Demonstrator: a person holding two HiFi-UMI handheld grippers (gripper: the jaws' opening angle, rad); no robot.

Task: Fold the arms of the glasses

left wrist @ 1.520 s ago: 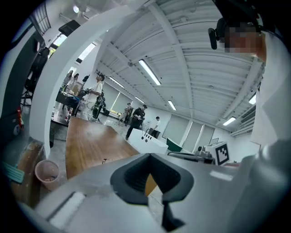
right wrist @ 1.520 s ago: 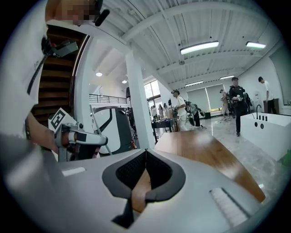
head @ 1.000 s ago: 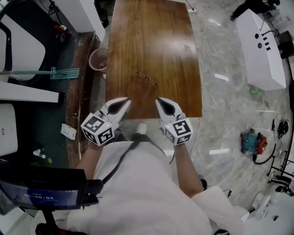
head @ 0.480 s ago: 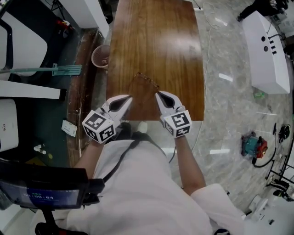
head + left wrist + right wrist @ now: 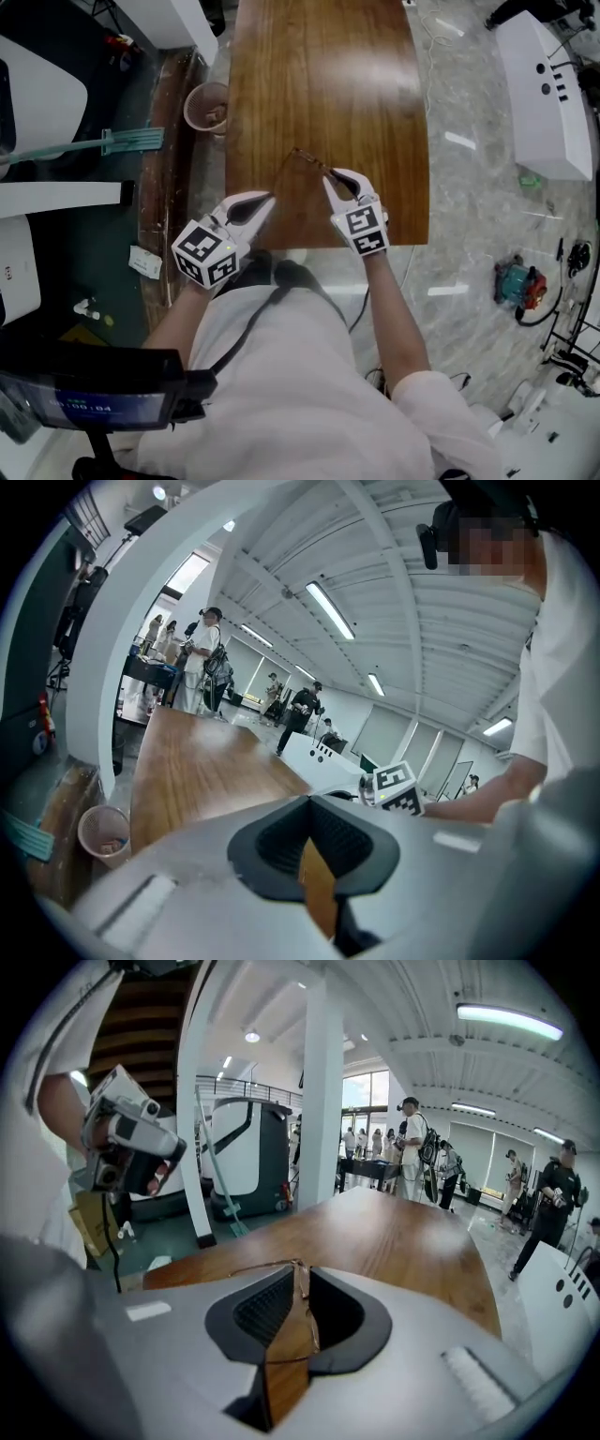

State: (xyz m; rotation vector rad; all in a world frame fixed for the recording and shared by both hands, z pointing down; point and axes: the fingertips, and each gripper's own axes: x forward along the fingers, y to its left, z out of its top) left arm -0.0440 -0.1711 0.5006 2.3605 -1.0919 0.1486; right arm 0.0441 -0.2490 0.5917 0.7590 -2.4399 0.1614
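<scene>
Thin wire-framed glasses (image 5: 309,159) lie on the brown wooden table (image 5: 319,75), arms unfolded, toward its near end. My right gripper (image 5: 339,175) is right at their right end. Its jaws have just been opening. In the right gripper view the glasses (image 5: 272,1266) lie just ahead of my right gripper (image 5: 300,1274), and one thin arm runs through the gap between the pads, which do not press on it. My left gripper (image 5: 267,197) hangs over the table's near left part, short of the glasses. In the left gripper view, the left gripper (image 5: 309,803) is shut on nothing.
A pinkish bin (image 5: 208,105) stands on the floor by the table's left edge, a green-handled mop (image 5: 103,145) beyond it. A white machine (image 5: 544,84) sits at the right, and cables run across the marble floor. Several people stand past the table's far end (image 5: 422,1162).
Both grippers moved forward over the table's near edge toward the glasses, the right one farther and lower. The right jaws went from shut to parted around the glasses' arm.
</scene>
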